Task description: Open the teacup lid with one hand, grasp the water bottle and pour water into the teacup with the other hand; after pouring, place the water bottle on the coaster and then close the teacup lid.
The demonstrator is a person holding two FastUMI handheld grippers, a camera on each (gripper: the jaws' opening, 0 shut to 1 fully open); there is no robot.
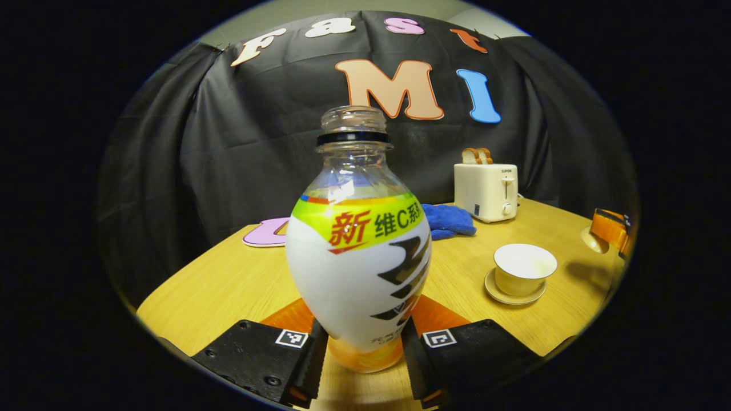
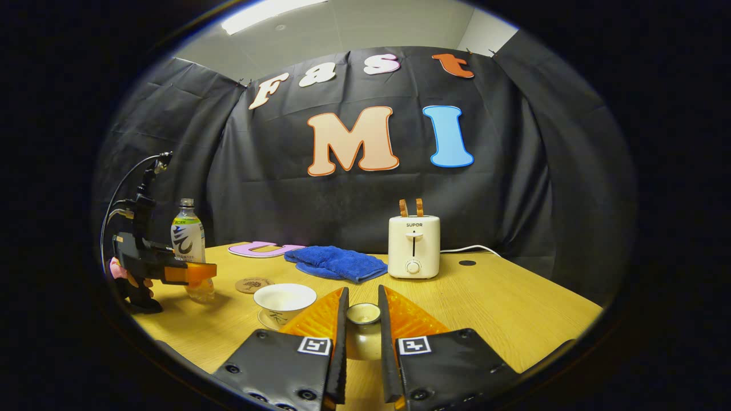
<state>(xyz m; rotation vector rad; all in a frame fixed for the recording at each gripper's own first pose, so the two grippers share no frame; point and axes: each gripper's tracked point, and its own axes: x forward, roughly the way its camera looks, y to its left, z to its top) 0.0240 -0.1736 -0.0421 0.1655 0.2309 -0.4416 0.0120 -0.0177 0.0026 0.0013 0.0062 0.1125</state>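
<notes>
An uncapped water bottle (image 1: 358, 257) with a white and green label stands upright between the fingers of my left gripper (image 1: 363, 354), which is shut on its lower part. In the right gripper view the same bottle (image 2: 187, 240) is at the far left with the left gripper (image 2: 197, 274) around its base. The white teacup (image 2: 284, 299) sits open on its saucer (image 2: 267, 321); the left gripper view has the teacup (image 1: 524, 268) to the right. My right gripper (image 2: 363, 342) is shut on the teacup lid (image 2: 363, 314), holding it by the knob. A round coaster (image 2: 254, 284) lies between bottle and cup.
A cream toaster (image 2: 413, 245) with two bread slices stands at the back of the wooden table (image 2: 502, 308), a blue cloth (image 2: 337, 262) lying to its left. The left gripper view has the toaster (image 1: 486, 191) and the cloth (image 1: 448, 221) beyond the bottle.
</notes>
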